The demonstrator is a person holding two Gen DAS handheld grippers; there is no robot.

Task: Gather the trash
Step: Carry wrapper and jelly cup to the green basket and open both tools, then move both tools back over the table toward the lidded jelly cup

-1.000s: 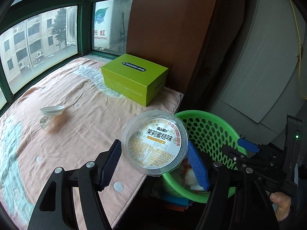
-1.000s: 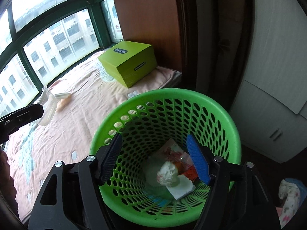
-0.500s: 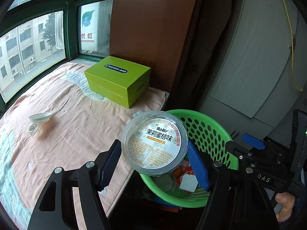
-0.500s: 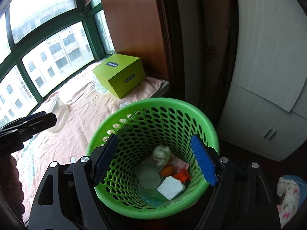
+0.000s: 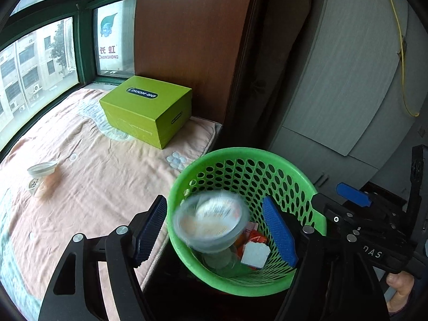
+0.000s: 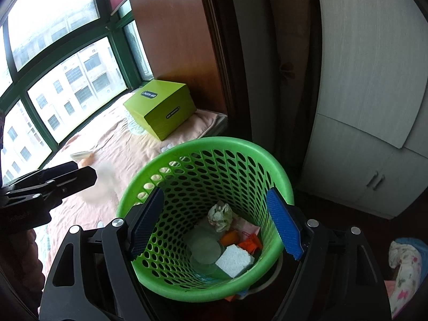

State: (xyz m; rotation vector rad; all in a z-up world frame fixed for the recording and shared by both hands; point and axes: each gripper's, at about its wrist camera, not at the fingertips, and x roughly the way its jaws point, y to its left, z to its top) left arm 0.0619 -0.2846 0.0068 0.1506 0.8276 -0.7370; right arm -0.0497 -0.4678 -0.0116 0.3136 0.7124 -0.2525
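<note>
I see the green basket [image 5: 302, 184] beside the bed [image 5: 88, 187]. My left tool [image 5: 214, 227] is spread wide, the blurred plastic cup [image 5: 211, 223] loose between its fingers over the basket. My right tool [image 6: 214, 222] gapes, holding nothing.

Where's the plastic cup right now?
Left wrist view: the plastic cup, blurred, sits between the open left gripper fingers, over the near rim of the green basket.
</note>
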